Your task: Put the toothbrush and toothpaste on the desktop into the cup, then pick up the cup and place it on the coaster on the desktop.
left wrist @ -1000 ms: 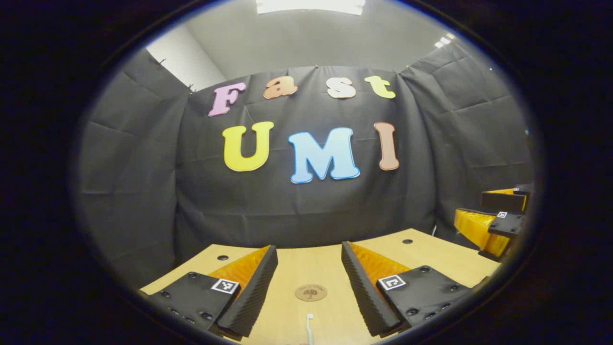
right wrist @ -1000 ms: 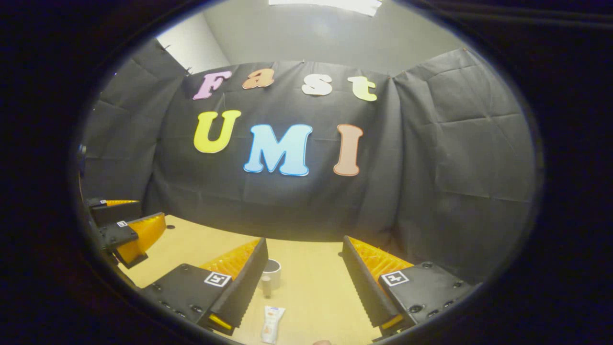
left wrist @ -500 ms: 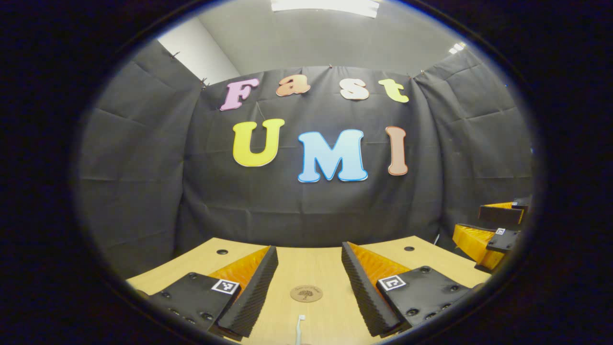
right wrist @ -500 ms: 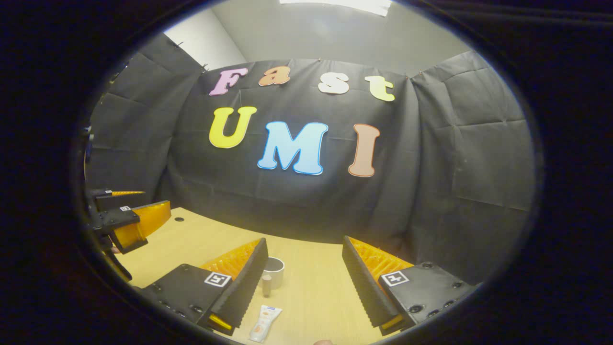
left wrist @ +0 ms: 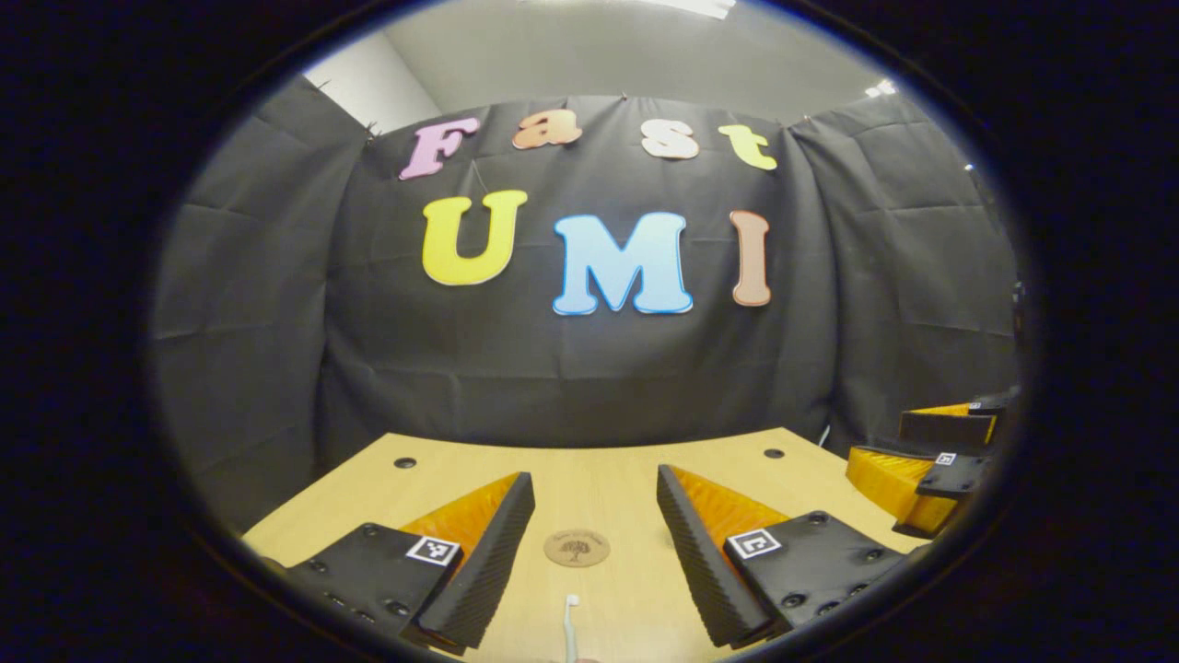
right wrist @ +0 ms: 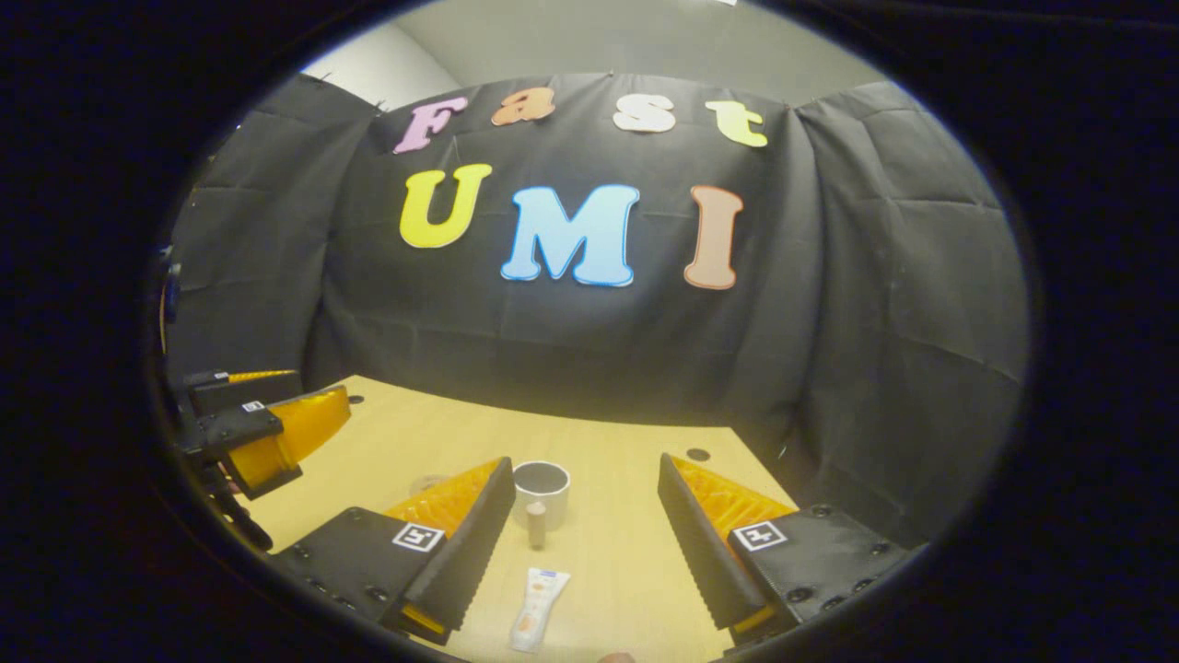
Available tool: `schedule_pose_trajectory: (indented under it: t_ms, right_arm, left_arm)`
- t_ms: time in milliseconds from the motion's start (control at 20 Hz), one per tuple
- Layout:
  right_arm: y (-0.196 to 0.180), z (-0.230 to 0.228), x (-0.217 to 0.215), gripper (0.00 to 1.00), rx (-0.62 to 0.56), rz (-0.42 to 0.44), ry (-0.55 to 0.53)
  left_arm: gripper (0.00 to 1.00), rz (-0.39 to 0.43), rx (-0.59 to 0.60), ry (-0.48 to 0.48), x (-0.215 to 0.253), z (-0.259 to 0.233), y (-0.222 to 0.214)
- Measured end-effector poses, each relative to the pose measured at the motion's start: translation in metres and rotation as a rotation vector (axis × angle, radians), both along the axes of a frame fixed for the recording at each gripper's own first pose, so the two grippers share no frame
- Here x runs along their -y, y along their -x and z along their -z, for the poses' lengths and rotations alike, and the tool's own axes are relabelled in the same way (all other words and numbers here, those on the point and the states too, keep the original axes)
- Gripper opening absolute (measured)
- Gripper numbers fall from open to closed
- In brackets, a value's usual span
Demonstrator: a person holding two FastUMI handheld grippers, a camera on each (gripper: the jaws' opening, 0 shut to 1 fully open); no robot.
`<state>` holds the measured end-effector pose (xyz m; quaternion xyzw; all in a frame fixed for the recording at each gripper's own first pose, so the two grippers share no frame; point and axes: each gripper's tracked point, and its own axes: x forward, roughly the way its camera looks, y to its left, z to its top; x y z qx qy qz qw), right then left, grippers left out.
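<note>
Pale wood grain runs across the table, a smooth light top with small round dark holes near its far corners, closed in by a wall of creased black cloth under a grey ceiling.

In the left gripper view we see our left hand-held gripper spread wide and holding nothing, its ridged fingers flanking a flat round brown coaster with a tree mark. Nearer to us the slim white toothbrush lies on the table between the fingers, its head pointing toward the coaster but apart from it. The other gripper shows at the far right edge.

In the right gripper view our right hand-held gripper is likewise spread and empty. Between its fingers stands a white cup, upright, with a dark inside; we cannot tell whether it holds anything. Near us lies the toothpaste, a soft white tube with orange print, flat on the table, apart from the cup
</note>
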<state>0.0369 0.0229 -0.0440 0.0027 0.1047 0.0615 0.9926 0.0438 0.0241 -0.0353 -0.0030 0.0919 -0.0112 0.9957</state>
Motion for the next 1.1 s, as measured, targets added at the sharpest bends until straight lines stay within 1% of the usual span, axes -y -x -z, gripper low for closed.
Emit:
schedule_pose_trajectory:
  t_ms: [50,100,200,250,300,350,450,500,550,750,1000,1100]
  right_arm:
    - [-0.003,0.007,-0.001,0.98,-0.045,0.006,-0.016]
    - [-0.005,0.015,-0.006,0.98,-0.099,0.005,-0.039]
    - [-0.007,0.033,-0.016,0.99,-0.226,-0.007,-0.086]
    - [-0.007,0.043,-0.023,0.98,-0.286,-0.024,-0.098]
    - [-0.008,0.051,-0.028,0.98,-0.322,-0.035,-0.101]
    - [-0.009,0.058,-0.028,0.98,-0.358,-0.033,-0.084]
    - [-0.014,0.072,-0.036,0.99,-0.429,-0.055,-0.048]
    - [-0.014,0.079,-0.037,0.99,-0.463,-0.060,-0.033]
    - [-0.015,0.087,-0.038,0.99,-0.500,-0.063,-0.022]
    - [-0.013,0.121,-0.042,0.99,-0.636,-0.069,-0.001]
    - [-0.015,0.154,-0.044,0.99,-0.771,-0.069,0.005]
    - [-0.009,0.169,-0.048,0.99,-0.854,-0.077,-0.014]
  left_arm:
    - [0.90,-0.001,-0.025,0.000,-0.003,0.006,-0.002]
    - [0.87,0.001,-0.056,0.005,-0.007,0.014,-0.005]
    - [0.93,0.002,-0.132,0.022,-0.011,0.035,-0.008]
    - [0.90,0.004,-0.171,0.028,-0.014,0.048,-0.010]
    - [0.90,0.010,-0.209,0.027,-0.017,0.060,-0.011]
    - [0.90,0.013,-0.245,0.020,-0.018,0.069,-0.013]
    - [0.90,0.031,-0.332,0.016,-0.018,0.093,-0.014]
    - [0.93,0.033,-0.387,0.026,-0.018,0.107,-0.013]
    - [0.90,0.029,-0.453,0.037,-0.018,0.122,-0.010]
    - [0.91,0.004,-0.691,0.061,-0.022,0.172,0.004]
    - [0.92,-0.029,-0.876,0.108,-0.031,0.204,0.013]
    - [0.92,-0.041,-0.957,0.115,-0.032,0.223,0.021]
